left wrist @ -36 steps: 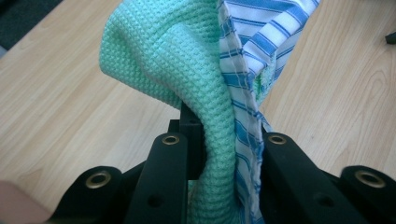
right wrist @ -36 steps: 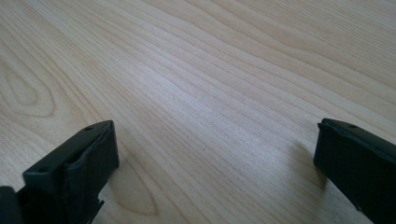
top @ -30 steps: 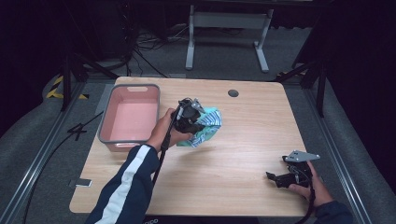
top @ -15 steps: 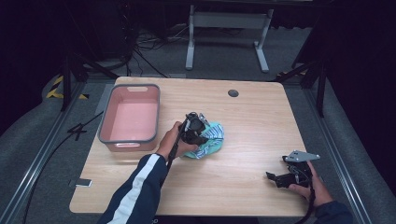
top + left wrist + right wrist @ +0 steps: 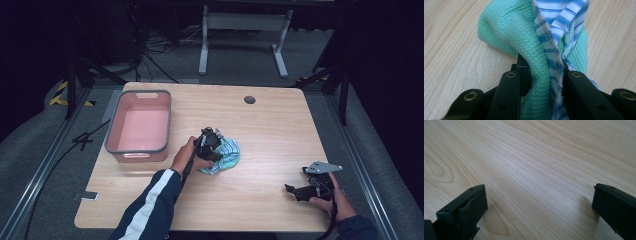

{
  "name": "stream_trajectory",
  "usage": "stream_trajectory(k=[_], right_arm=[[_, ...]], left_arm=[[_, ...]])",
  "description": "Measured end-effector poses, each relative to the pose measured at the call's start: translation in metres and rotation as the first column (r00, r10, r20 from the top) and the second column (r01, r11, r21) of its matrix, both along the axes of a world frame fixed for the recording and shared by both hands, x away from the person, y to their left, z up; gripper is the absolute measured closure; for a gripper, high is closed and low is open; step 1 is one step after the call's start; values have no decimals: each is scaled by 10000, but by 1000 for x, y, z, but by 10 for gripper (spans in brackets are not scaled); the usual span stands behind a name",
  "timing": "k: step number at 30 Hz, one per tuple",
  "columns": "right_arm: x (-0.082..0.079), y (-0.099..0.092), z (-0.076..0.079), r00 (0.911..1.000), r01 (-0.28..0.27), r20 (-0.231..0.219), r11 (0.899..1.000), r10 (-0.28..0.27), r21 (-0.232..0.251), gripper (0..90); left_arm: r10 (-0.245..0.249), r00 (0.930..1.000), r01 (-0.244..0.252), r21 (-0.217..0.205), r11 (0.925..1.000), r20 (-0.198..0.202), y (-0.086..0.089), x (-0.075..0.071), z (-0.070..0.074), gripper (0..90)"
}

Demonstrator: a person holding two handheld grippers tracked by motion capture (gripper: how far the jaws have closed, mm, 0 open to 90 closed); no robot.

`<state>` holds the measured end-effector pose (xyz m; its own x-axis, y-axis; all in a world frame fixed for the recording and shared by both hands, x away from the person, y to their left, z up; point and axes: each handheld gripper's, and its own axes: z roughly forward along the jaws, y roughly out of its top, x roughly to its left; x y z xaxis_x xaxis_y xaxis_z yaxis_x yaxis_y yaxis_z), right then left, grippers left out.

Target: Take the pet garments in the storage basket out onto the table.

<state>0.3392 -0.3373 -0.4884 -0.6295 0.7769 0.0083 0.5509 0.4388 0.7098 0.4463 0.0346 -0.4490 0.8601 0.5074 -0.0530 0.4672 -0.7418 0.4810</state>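
Near the middle of the wooden table [image 5: 270,130], the left gripper [image 5: 212,146] is clamped on a bundle of cloth [image 5: 226,156], its jaws pinched tight around the folds. From the left gripper view the bundle turns out to be two pieces together: a mint-green waffle-weave cloth [image 5: 524,35] and a blue-and-white striped cloth [image 5: 560,22], both squeezed between the black jaws and spilling out onto the tabletop beyond them. The person's left hand [image 5: 187,156] grips the tool from behind, and a dark sleeve with a white stripe [image 5: 152,205] runs back to the near edge of the table.

Just to the left of the bundle sits a pink tub [image 5: 139,149] with a grey rim (nothing visible inside it), close to the hand but not touching the cloth.

Over at the near right corner, well apart from all this, the right hand [image 5: 336,200] holds the right gripper [image 5: 299,190] low over the wood. Its jaws stand wide apart, with bare wood grain between them in the right gripper view.
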Motion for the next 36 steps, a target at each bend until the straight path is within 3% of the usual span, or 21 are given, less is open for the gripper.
stream_trajectory(k=[7, 12, 24, 32, 36], right_arm=[[0, 0, 0, 10000, 3, 0, 10000, -3, -3, 3], [0, 0, 0, 10000, 0, 1, 10000, 0, -3, 3], [0, 0, 0, 10000, 10, 2, 10000, -10, -5, 3], [0, 0, 0, 10000, 9, 3, 10000, -9, -4, 3], [0, 0, 0, 10000, 15, 3, 10000, -15, -5, 3]], left_arm=[[63, 9997, -67, 204, 9998, 222, 0, -1, 4, 638], [-76, 9997, 73, 137, 9999, 217, -1, -4, 9, 539], [-187, 9967, 186, 25, 9998, 786, 3, -15, 31, 347], [-468, 9939, 489, -188, 9986, 1004, 8, -22, 42, 300], [-584, 9911, 601, -102, 9981, 1200, 11, -27, 48, 274]])
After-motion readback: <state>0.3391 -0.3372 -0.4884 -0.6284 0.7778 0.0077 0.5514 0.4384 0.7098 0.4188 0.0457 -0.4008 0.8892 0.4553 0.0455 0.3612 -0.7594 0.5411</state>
